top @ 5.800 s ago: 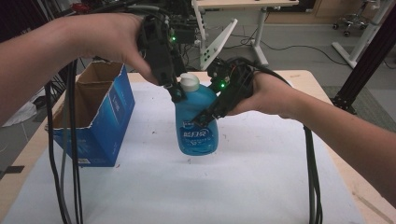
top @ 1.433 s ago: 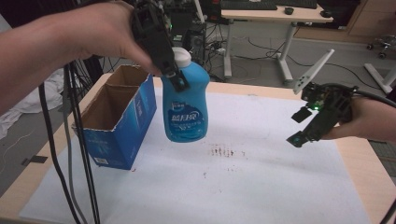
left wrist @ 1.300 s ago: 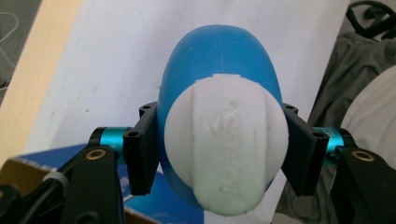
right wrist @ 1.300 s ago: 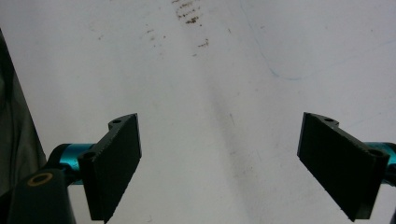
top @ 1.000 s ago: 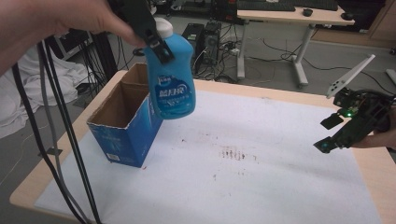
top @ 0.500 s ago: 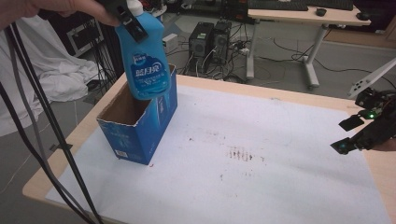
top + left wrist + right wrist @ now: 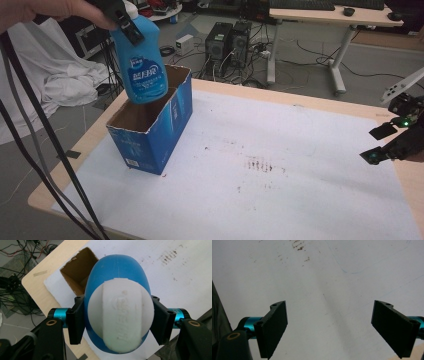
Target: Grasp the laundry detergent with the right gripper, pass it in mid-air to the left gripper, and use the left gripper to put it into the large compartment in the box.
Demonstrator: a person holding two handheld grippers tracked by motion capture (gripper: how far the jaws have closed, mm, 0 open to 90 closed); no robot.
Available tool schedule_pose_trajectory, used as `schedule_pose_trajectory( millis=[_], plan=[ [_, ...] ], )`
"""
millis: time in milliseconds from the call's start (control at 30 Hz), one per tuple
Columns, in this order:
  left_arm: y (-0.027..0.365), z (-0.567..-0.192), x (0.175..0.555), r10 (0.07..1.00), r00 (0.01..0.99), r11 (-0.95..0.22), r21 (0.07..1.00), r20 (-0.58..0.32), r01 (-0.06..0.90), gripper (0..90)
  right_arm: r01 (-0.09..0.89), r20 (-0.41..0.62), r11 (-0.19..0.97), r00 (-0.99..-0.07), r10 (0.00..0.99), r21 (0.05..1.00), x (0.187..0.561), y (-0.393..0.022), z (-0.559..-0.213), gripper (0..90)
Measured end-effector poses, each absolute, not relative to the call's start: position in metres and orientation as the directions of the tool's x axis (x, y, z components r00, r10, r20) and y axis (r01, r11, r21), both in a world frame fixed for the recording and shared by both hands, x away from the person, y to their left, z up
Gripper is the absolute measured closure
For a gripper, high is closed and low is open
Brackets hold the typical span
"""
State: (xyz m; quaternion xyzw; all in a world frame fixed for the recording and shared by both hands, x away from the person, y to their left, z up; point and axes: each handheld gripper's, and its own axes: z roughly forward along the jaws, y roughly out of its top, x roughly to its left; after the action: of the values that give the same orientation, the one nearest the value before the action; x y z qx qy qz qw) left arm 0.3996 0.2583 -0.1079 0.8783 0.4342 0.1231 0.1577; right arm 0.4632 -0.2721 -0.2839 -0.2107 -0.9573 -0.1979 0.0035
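Your left gripper (image 7: pixel 117 322) was clamped on the blue bottle (image 7: pixel 144 60), hanging over the open box (image 7: pixel 150 132) near the table's left edge; centre it before lowering. Your right gripper (image 7: pixel 337 330) was spread, empty, at the right edge.

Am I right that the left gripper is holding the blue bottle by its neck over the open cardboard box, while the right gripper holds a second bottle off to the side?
Not quite. The left gripper does hold the blue bottle by its neck over the open cardboard box, but the right gripper holds nothing: the right gripper view shows its jaws wide apart over the bare white table cover.
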Motion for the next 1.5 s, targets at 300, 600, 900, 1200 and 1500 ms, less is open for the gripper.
schedule_pose_trajectory(
  millis=[300,600,900,1200,1500],
  plan=[
    [0.264,-0.128,0.402,0.815,0.574,-0.562,0.347,0.08,0.751,38.4,0.411,0.094,0.826,-0.908,0.408,0.386,0.464,-0.276,-0.284,13.2],
    [0.264,-0.156,0.403,0.823,0.565,-0.55,0.321,0.053,0.771,38.4,0.411,0.098,0.829,-0.909,0.406,0.379,0.465,-0.276,-0.285,13.2],
    [0.261,-0.183,0.403,0.812,0.582,-0.566,0.288,0.033,0.773,38.4,0.41,0.1,0.829,-0.909,0.404,0.381,0.465,-0.276,-0.285,13.2],
    [0.262,-0.208,0.402,0.813,0.581,-0.568,0.258,0.027,0.782,38.4,0.411,0.102,0.829,-0.909,0.405,0.378,0.465,-0.278,-0.284,13.2],
    [0.264,-0.227,0.4,0.815,0.579,-0.568,0.245,0.033,0.785,38.4,0.414,0.101,0.83,-0.908,0.408,0.373,0.466,-0.279,-0.285,13.3]
  ],
)
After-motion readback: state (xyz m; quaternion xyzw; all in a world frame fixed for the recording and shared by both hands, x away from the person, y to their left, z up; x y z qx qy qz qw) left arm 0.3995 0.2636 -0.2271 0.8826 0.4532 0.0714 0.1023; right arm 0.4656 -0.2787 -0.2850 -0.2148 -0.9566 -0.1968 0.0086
